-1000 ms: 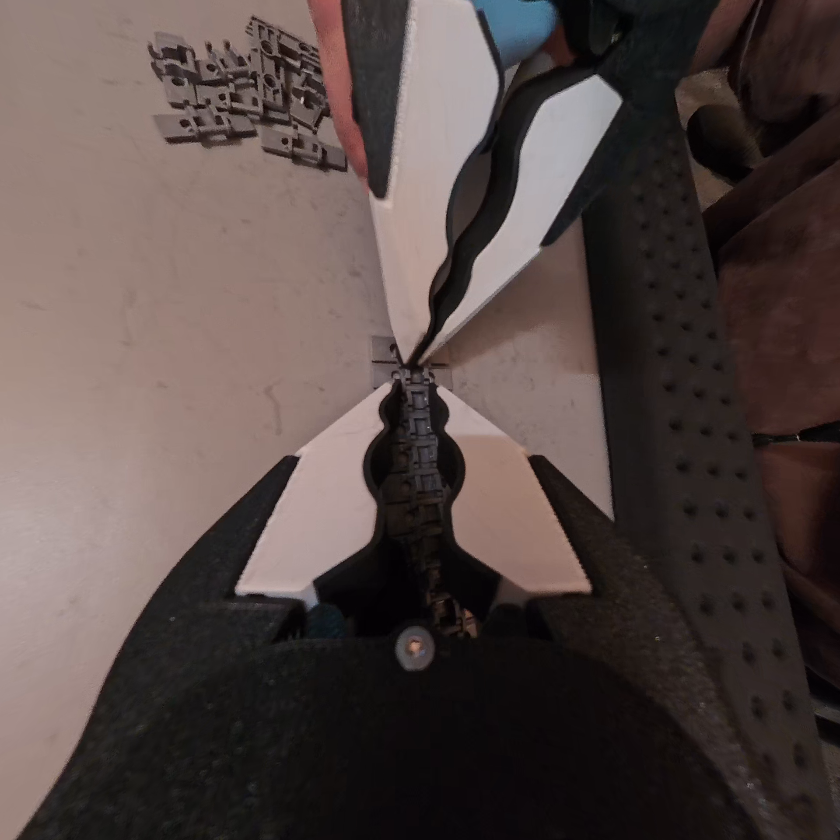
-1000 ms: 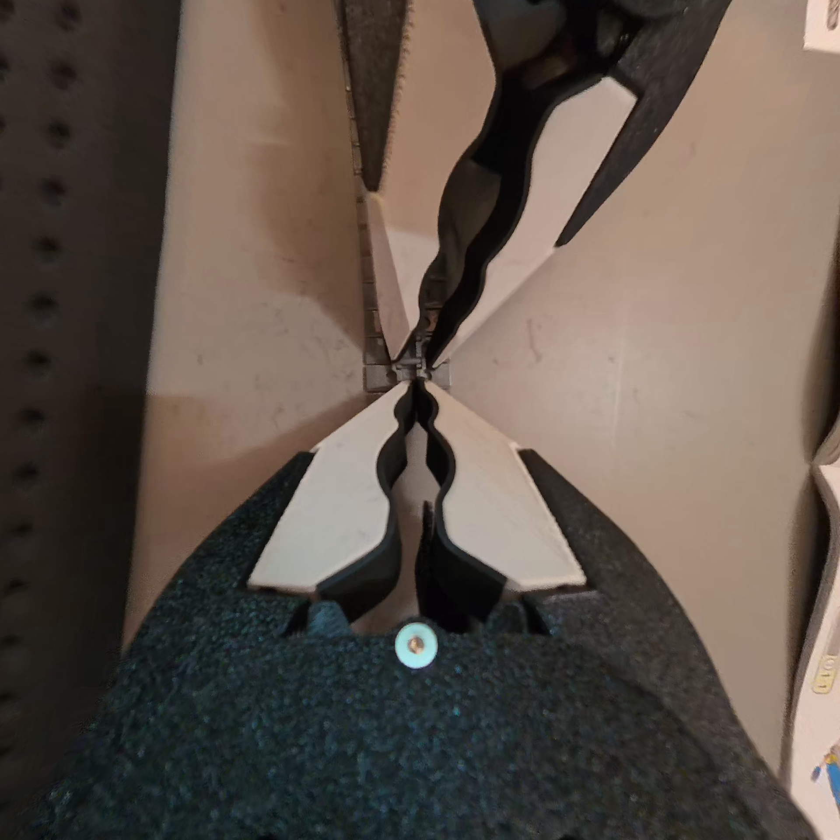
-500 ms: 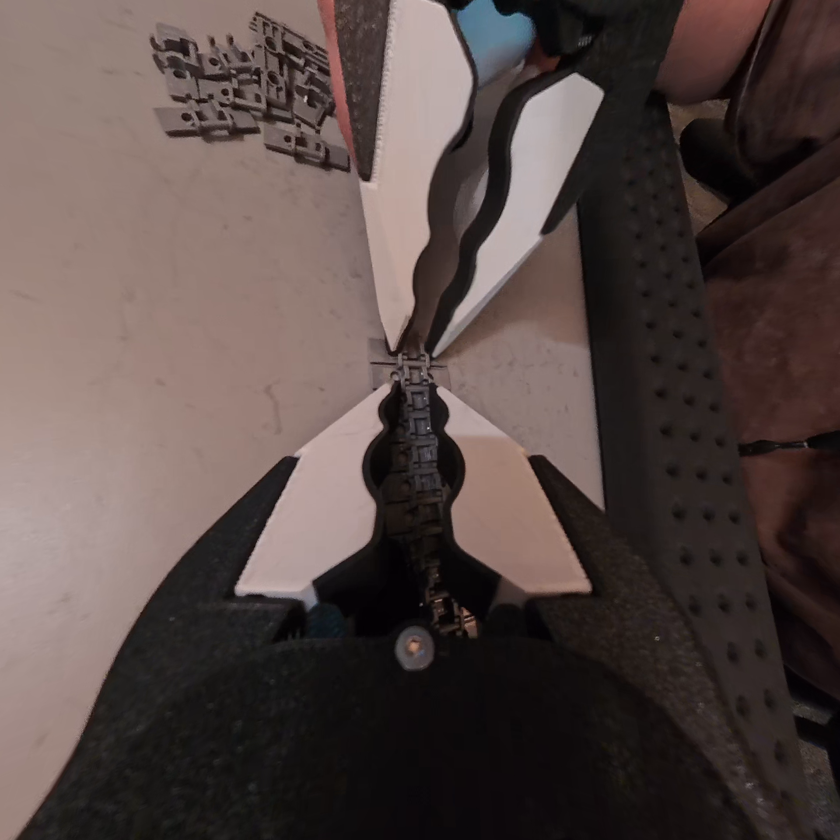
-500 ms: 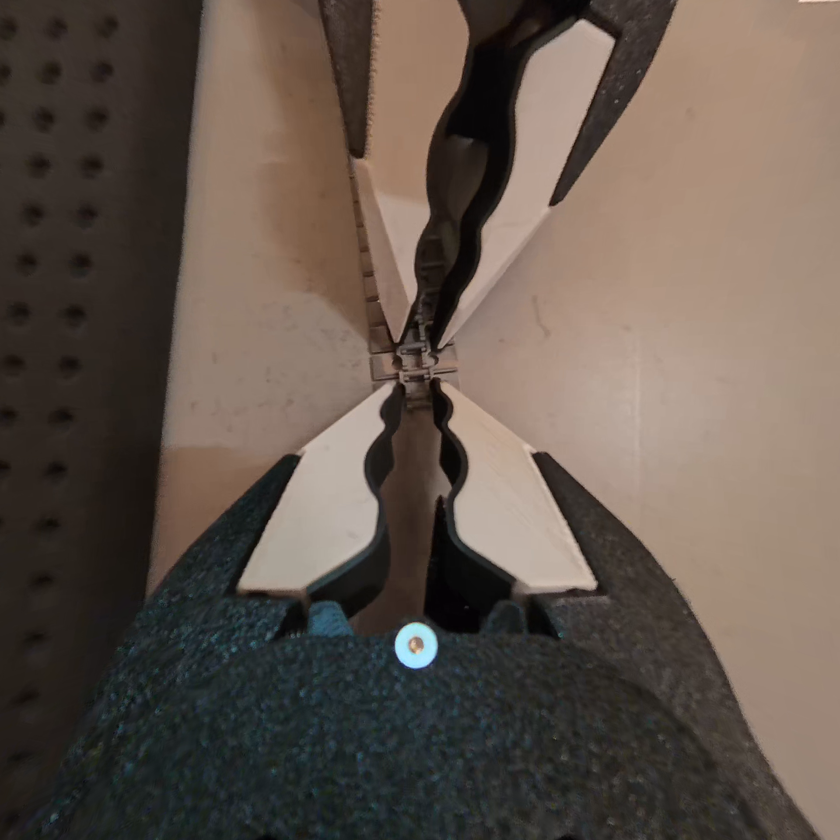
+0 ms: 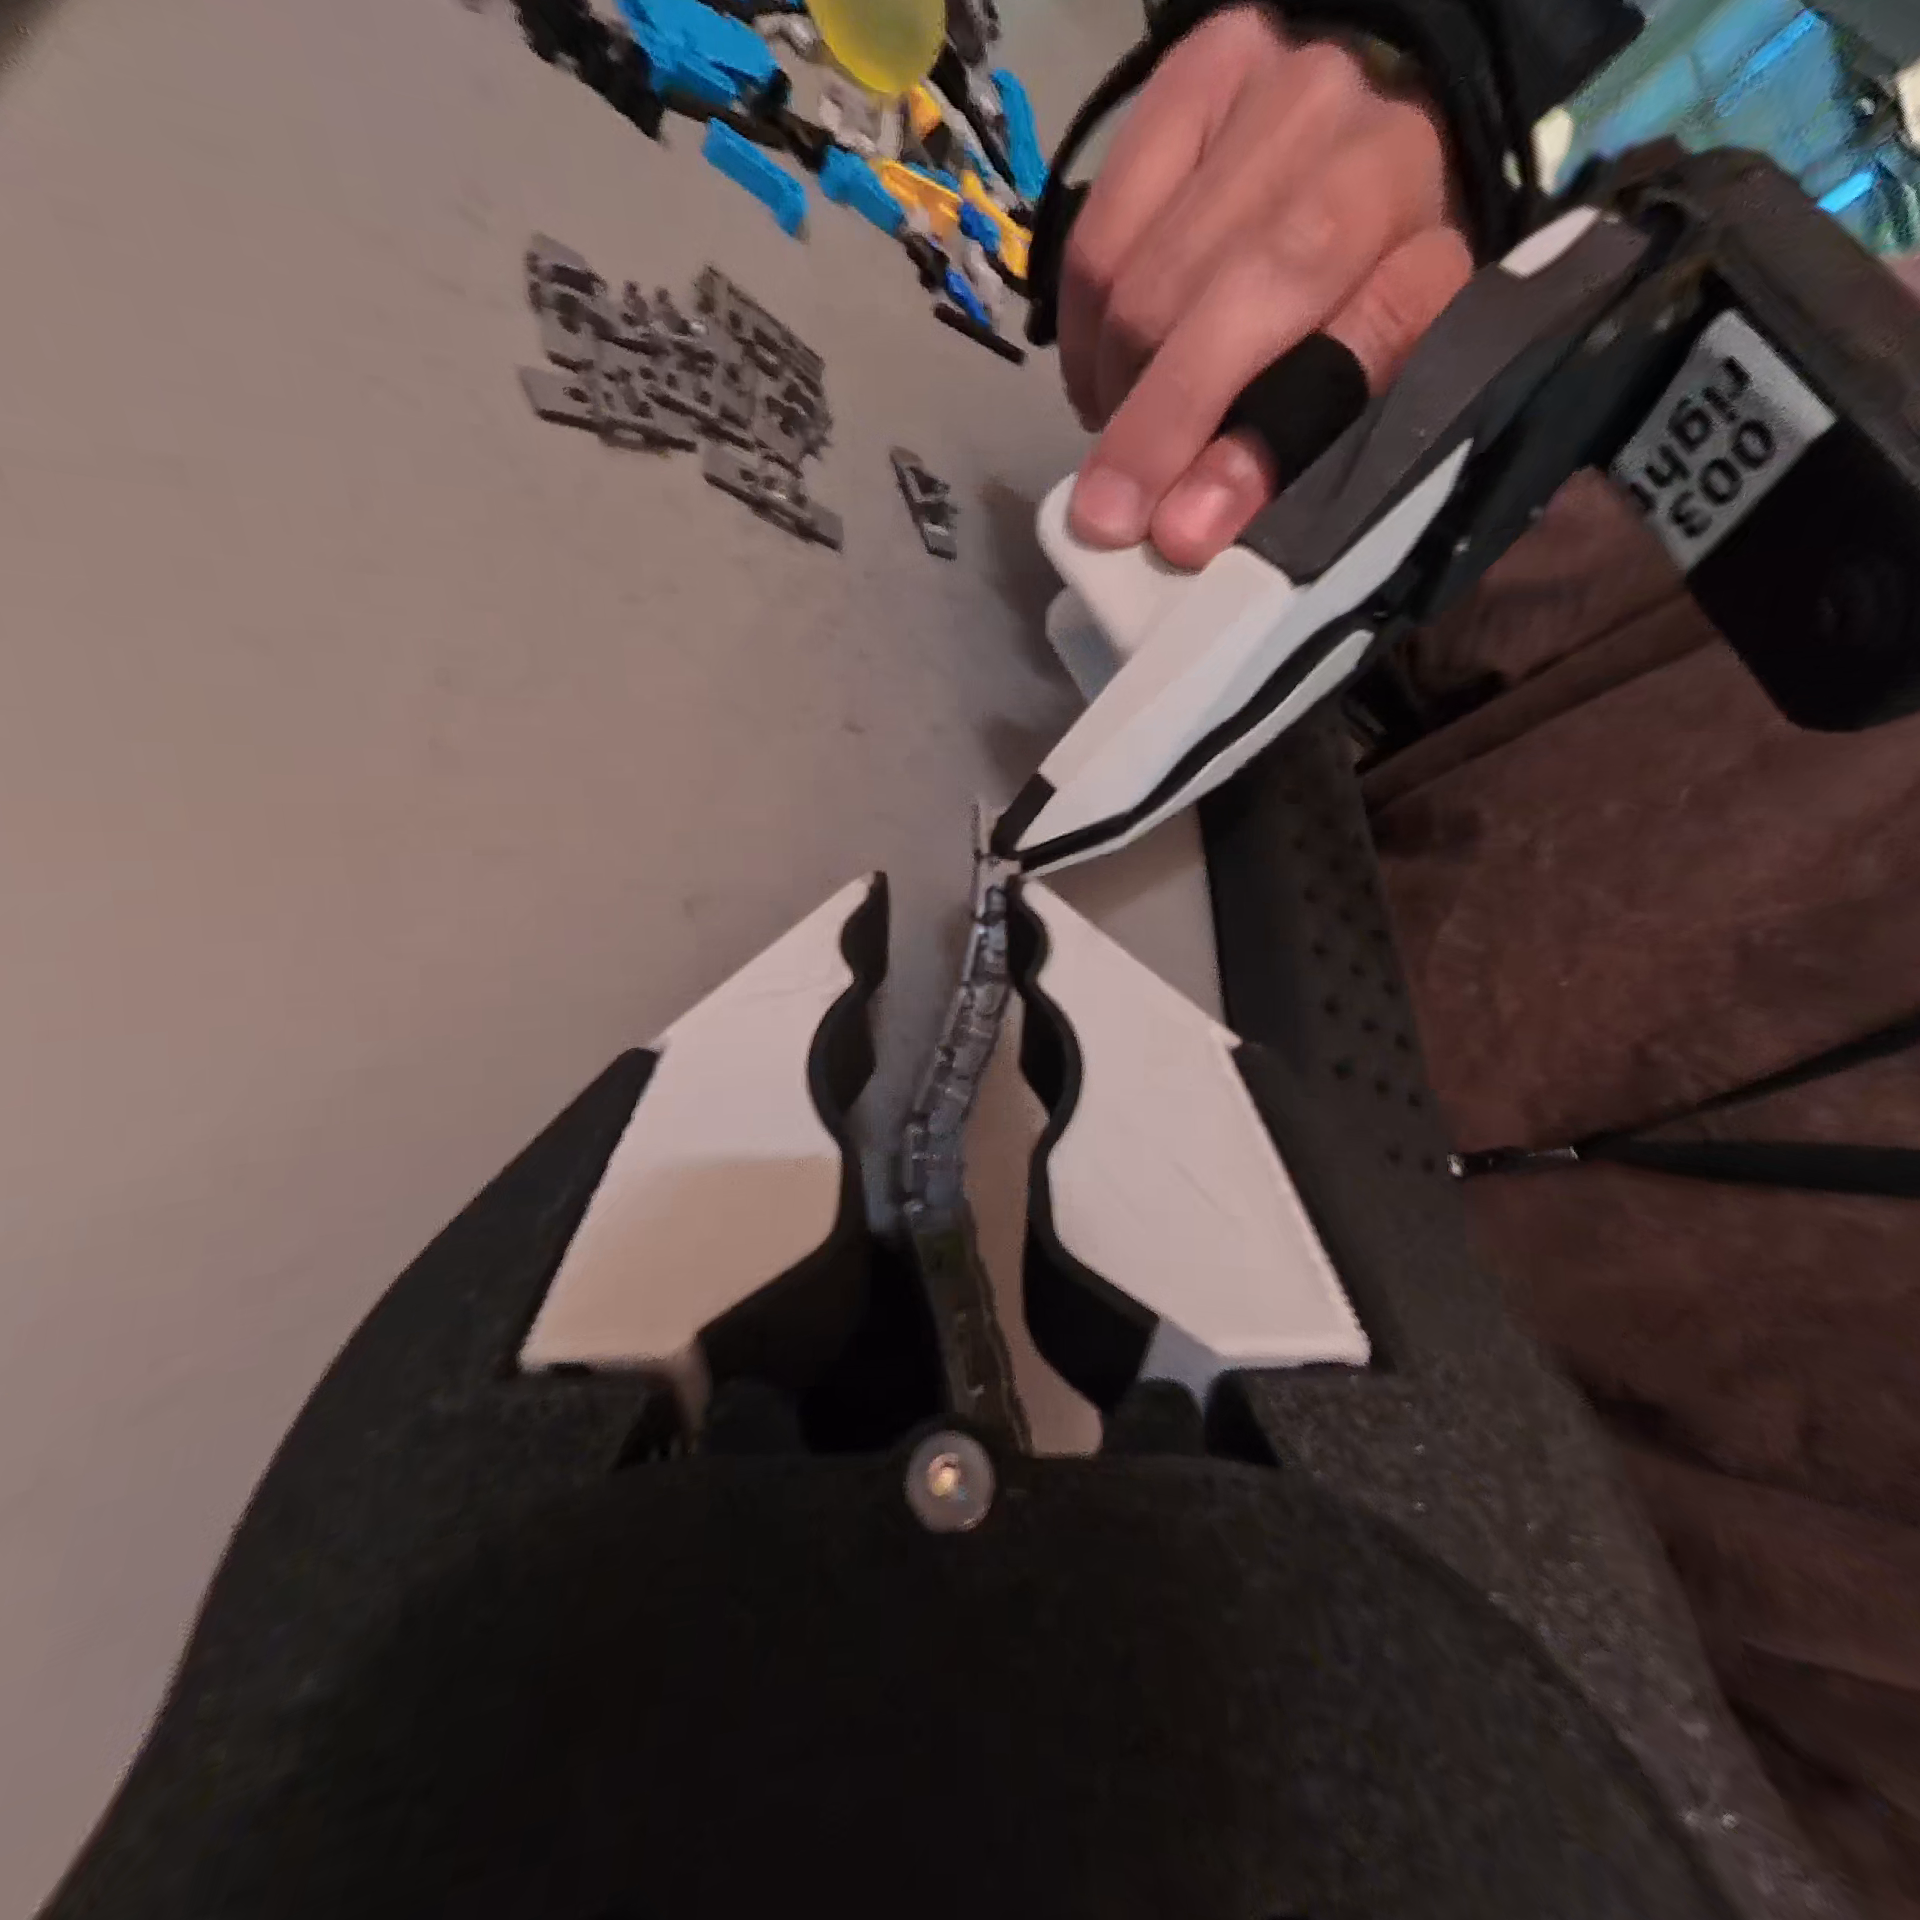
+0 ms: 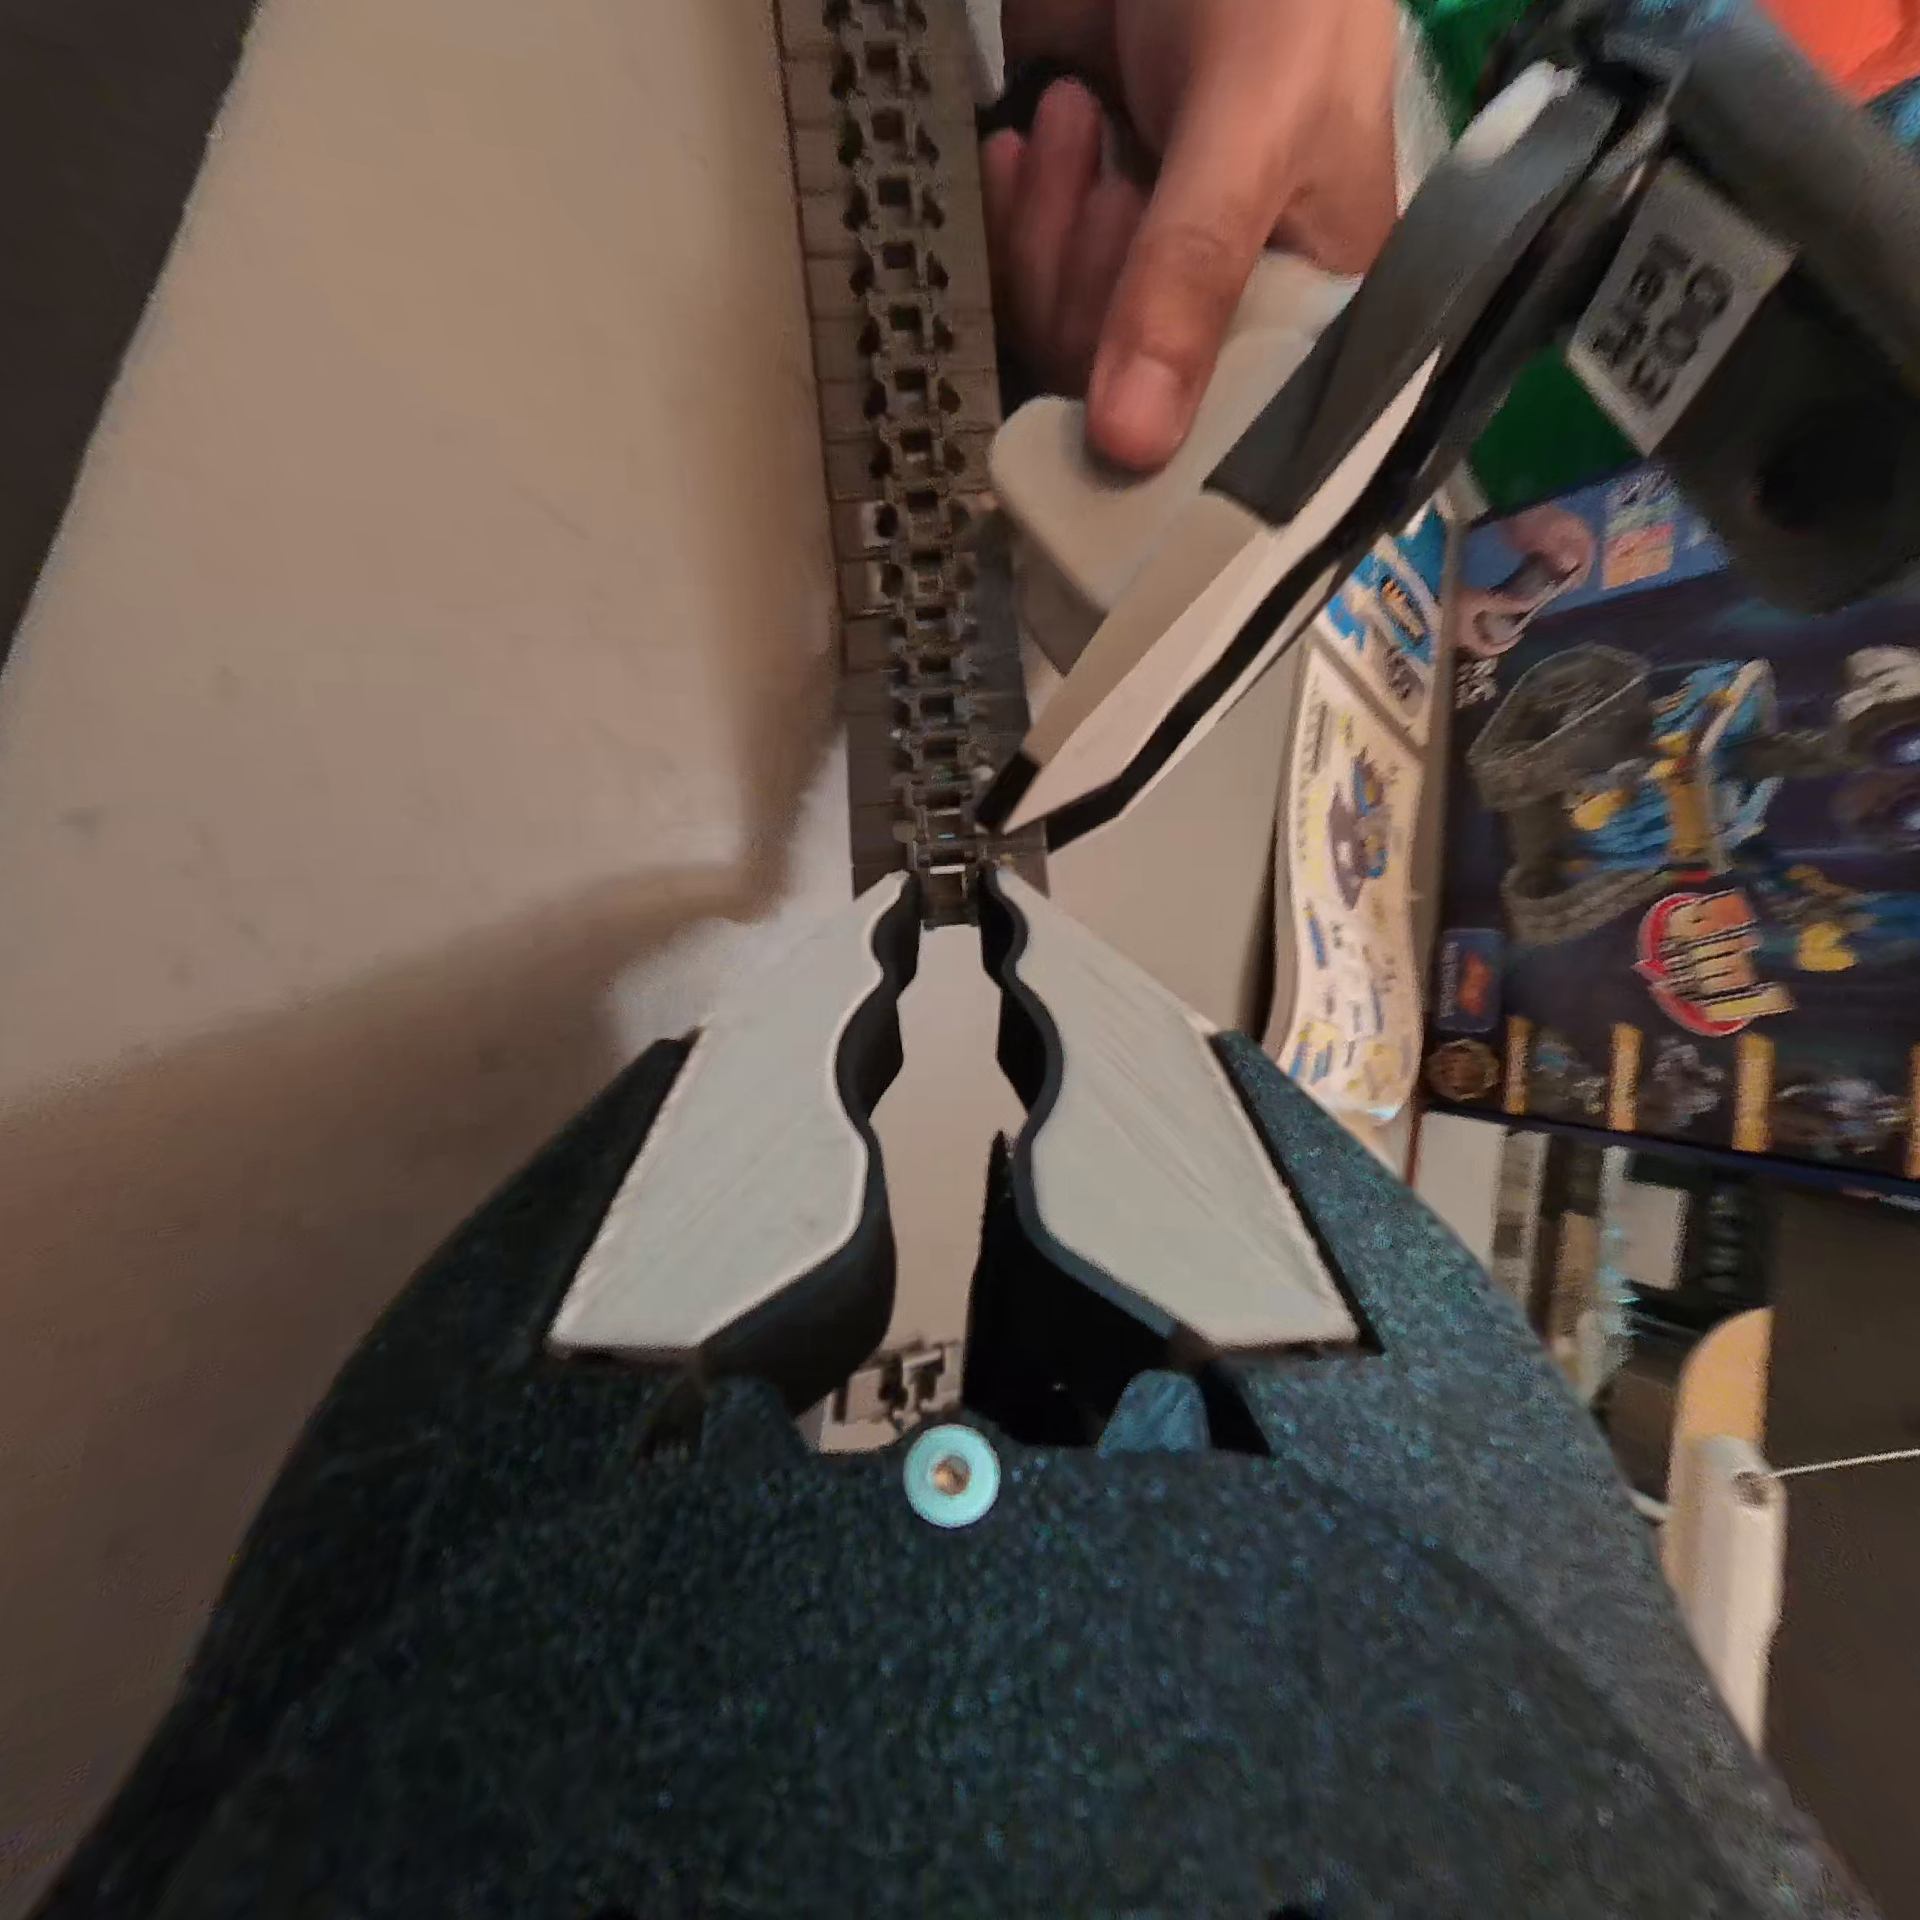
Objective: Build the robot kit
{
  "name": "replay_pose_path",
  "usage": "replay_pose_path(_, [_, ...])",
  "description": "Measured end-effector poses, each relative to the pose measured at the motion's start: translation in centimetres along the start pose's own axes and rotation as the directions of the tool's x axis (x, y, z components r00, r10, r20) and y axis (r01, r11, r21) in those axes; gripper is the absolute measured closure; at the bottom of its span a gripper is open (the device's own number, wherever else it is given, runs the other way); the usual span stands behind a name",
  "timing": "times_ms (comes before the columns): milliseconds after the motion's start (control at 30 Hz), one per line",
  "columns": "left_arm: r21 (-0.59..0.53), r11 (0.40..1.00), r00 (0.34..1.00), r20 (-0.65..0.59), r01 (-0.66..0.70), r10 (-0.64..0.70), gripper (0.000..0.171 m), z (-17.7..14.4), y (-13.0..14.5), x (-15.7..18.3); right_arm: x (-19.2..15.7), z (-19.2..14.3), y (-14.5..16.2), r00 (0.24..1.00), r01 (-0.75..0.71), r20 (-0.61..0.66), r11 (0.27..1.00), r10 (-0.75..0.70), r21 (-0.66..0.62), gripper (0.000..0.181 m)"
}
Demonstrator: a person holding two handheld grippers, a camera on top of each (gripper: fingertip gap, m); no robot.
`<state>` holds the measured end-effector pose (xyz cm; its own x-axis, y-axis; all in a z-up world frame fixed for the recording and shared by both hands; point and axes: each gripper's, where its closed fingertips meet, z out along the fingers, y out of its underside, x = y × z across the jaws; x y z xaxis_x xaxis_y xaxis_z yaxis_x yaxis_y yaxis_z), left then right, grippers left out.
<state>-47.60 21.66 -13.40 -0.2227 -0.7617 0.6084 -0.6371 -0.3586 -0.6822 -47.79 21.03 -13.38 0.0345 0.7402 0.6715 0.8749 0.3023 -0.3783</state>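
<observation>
Over on the left of the beige table (image 5: 312, 727), a heap of loose grey links (image 5: 675, 384) is lying flat, with one stray link (image 5: 925, 499) sitting just to its right. Beyond them, blue, yellow and black bricks (image 5: 831, 135) are lying scattered at the far edge, too blurred to tell apart.

Moving toward the middle, the left gripper (image 5: 951, 888) is hanging over the table with its jaws standing apart. A grey track chain (image 5: 961, 1039) is running up the gap between them, leaning on the right-hand finger and clear of the left-hand one. At the chain's far end, the right gripper (image 5: 1013, 847) is coming in from the right, its tips pressing together on the last link. A hand (image 5: 1226, 239) is wrapping around its handle. Just to the right, a black dotted mat (image 5: 1320, 987) is running along the table edge.

From the right gripper's own camera, the chain is stretching straight away across the table. The jaws are standing only narrowly apart, pinching the nearest link between their tips, and the other gripper's tips are touching the chain just beyond. Further right, a sticker sheet (image 6: 1340, 852) is leaning against a colourful toy box (image 6: 1683, 831) standing at the table's side.
</observation>
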Motion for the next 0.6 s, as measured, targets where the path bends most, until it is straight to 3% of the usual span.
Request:
replay_pose_path(67, [-0.014,0.999,0.999,-0.038,-0.032,0.032,0.167,0.17,0.34,0.88,-0.33,0.15,-0.16,0.998,0.058,-0.022,0.998,-0.058,-0.017,0.17])
replay_pose_path(367, [-0.031,0.999,0.997,-0.08,0.009,-0.011,0.167,-0.06,0.73,1.07,-0.44,0.48,-0.58,0.985,0.153,-0.08,0.988,-0.154,-0.019,0.17])
replay_pose_path(600, [-0.04,0.999,0.999,-0.027,-0.025,0.024,0.168,0.06,0.84,0.47,-0.6,0.76,-0.32,0.996,0.055,-0.077,0.998,-0.052,0.037,0.17])
